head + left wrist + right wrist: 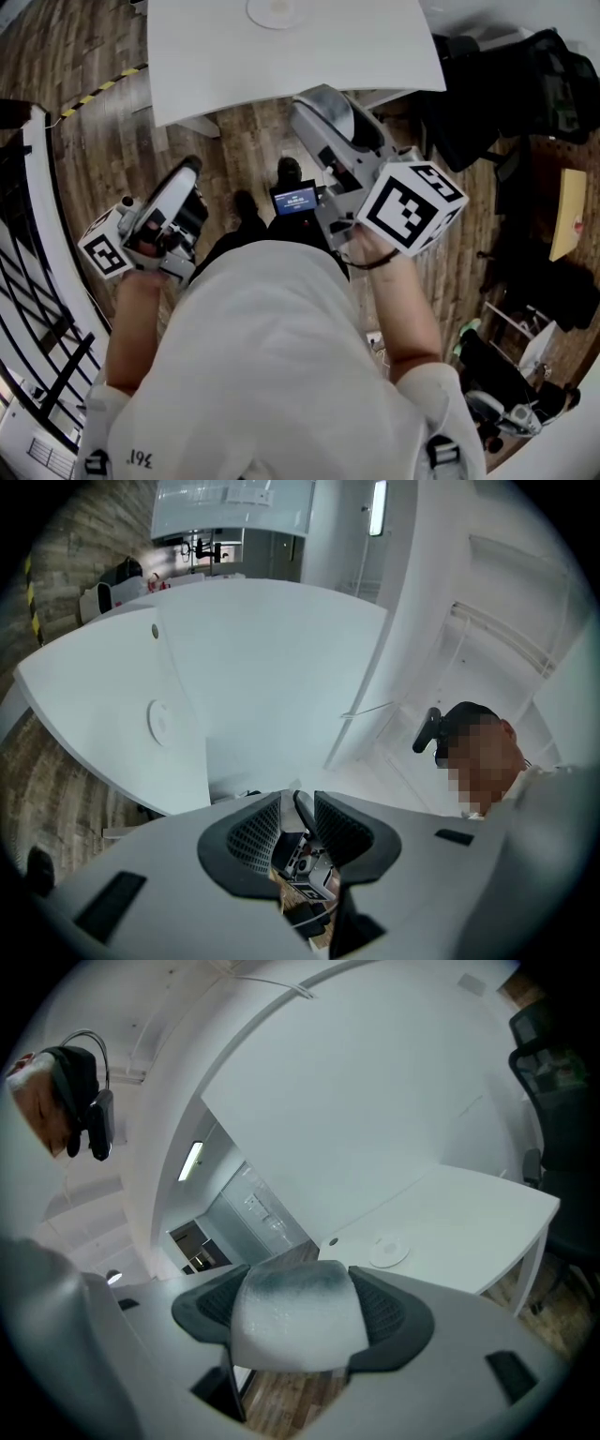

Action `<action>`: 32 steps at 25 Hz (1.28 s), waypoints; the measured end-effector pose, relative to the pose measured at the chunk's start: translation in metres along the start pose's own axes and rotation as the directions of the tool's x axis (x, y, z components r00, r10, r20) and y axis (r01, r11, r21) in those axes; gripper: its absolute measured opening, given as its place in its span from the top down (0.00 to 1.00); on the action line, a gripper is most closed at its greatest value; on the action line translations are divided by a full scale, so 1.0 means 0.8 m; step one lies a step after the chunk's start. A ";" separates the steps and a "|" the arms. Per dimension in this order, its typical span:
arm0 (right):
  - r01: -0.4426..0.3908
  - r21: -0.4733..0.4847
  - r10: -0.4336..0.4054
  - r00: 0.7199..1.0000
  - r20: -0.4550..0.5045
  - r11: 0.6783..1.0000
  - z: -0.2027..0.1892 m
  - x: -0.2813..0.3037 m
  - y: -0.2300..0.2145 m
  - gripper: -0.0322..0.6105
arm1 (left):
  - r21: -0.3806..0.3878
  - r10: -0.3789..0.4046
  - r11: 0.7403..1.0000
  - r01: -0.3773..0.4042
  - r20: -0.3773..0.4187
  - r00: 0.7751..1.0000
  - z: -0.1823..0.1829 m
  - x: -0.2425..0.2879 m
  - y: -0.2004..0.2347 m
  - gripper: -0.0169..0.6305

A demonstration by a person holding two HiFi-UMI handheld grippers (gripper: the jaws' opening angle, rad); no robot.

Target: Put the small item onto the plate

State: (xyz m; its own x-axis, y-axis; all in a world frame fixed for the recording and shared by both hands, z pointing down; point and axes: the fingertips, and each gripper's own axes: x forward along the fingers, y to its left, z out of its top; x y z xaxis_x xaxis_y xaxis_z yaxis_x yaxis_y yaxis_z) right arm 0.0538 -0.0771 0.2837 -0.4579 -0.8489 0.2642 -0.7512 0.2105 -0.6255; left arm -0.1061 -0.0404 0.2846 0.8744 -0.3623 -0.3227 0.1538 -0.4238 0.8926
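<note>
A small white plate (277, 11) lies on the far part of a white table (356, 56); it also shows as a pale disc in the left gripper view (159, 721) and the right gripper view (388, 1252). My right gripper (298, 1288) is shut on the small item (298, 1326), a soft white block with a grey-smudged top that fills the space between the pads. In the head view that gripper (323, 105) hangs just short of the table's near edge. My left gripper (190, 169) is lower left, over the floor, its jaws (298, 803) pressed nearly together on nothing.
A black office chair (497, 94) stands right of the table, also in the right gripper view (558, 1082). Wooden floor with yellow-black tape (98, 91) lies to the left, beside a black railing (37, 309). A small screen (294, 199) sits at my chest.
</note>
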 end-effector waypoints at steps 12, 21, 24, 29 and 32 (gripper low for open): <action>-0.100 -0.015 0.098 0.988 -0.118 0.995 0.050 0.089 -0.087 0.45 | 0.044 0.102 0.993 -0.108 0.130 0.986 0.040 0.081 0.055 0.81; -0.163 -0.008 0.158 0.965 -0.210 0.987 0.073 0.124 -0.140 0.45 | 0.064 0.124 0.988 -0.137 0.178 0.976 0.053 0.150 0.085 0.81; -0.165 -0.005 0.159 0.962 -0.223 0.986 0.076 0.136 -0.143 0.45 | 0.060 0.130 0.988 -0.143 0.184 0.974 0.061 0.151 0.092 0.81; -0.146 -0.012 0.139 0.962 -0.233 0.989 0.080 0.154 -0.150 0.45 | 0.055 0.160 0.984 -0.169 0.145 0.977 0.073 0.153 0.108 0.81; -0.128 -0.015 0.121 0.964 -0.235 0.992 0.079 0.165 -0.152 0.45 | 0.052 0.169 0.983 -0.177 0.124 0.978 0.084 0.150 0.118 0.81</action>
State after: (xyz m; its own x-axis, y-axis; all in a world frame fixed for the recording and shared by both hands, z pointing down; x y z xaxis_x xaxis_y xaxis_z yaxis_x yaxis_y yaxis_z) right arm 0.1147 -0.2457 0.3487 -0.6444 -0.6790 0.3516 -0.6934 0.3251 -0.6431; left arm -0.0177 -0.1792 0.3089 0.8237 -0.5293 -0.2036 -0.0272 -0.3955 0.9181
